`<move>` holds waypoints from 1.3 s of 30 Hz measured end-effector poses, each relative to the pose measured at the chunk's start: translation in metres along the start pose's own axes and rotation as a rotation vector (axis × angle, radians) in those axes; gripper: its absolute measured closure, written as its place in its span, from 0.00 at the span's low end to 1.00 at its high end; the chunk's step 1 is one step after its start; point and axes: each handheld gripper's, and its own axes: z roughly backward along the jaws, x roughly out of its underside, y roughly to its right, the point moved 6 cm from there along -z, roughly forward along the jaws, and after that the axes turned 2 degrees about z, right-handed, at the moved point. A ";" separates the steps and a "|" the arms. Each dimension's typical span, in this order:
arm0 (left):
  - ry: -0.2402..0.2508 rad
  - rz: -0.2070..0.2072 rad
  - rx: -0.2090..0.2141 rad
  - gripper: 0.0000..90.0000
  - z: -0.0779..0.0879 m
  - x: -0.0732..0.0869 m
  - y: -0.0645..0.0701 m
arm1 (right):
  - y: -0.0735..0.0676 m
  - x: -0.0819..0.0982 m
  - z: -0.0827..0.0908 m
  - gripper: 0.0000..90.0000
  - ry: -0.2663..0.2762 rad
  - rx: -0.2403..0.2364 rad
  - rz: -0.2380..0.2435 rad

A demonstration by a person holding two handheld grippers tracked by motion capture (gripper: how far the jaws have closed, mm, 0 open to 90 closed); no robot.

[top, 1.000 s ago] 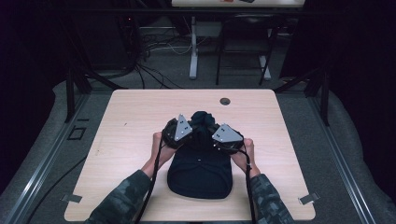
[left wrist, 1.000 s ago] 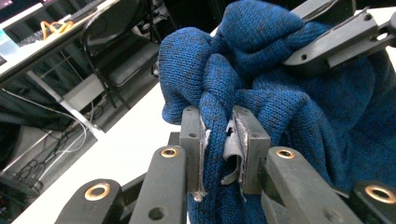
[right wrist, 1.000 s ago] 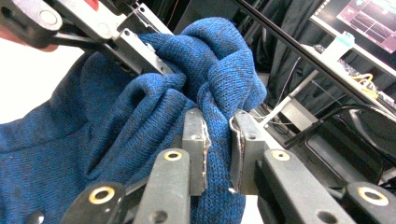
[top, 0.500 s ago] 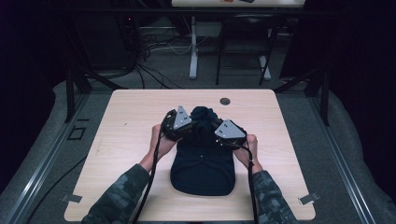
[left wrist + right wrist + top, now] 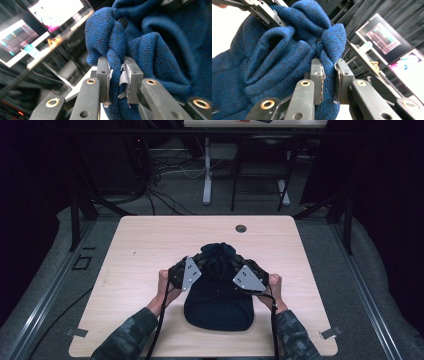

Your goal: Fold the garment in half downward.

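A dark blue knitted garment lies folded near the front middle of the light wooden table. Its far end is bunched and lifted off the table. My left gripper is shut on a fold of that knit at the bunch's left side. On the right side my right gripper is shut on another fold. Both grippers sit close together, tilted inward. The right gripper view also catches the left gripper's jaws at its top left, against the cloth.
A small round dark grommet sits in the table near its far edge. Black frame legs and cables stand on the floor beyond the table. Bright screens glow in the background.
Both grippers have moved away from me across the table, carrying the bunched end of the garment with them. The cloth bundle now stands higher and more gathered.
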 end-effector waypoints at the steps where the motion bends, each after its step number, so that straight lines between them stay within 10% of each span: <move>1: 0.001 0.006 -0.004 0.86 0.001 0.002 -0.001 | -0.001 0.001 0.001 0.88 -0.002 -0.014 -0.010; 9: 0.018 -0.005 -0.019 0.86 0.007 0.007 -0.003 | 0.001 0.015 0.010 0.88 0.011 -0.041 -0.062; 17: 0.014 -0.111 -0.071 0.86 -0.008 -0.007 -0.013 | 0.013 0.022 0.000 0.88 -0.030 -0.006 -0.055; 22: -0.021 0.004 -0.029 0.86 -0.022 -0.014 -0.027 | 0.033 0.019 -0.015 0.88 -0.042 0.019 -0.165; 27: -0.068 0.101 0.048 0.86 -0.017 -0.005 -0.024 | 0.023 0.025 -0.011 0.88 -0.057 -0.046 -0.244; 39: -0.143 0.215 0.095 0.85 -0.026 -0.005 -0.030 | 0.021 0.017 -0.013 0.87 -0.086 -0.059 -0.207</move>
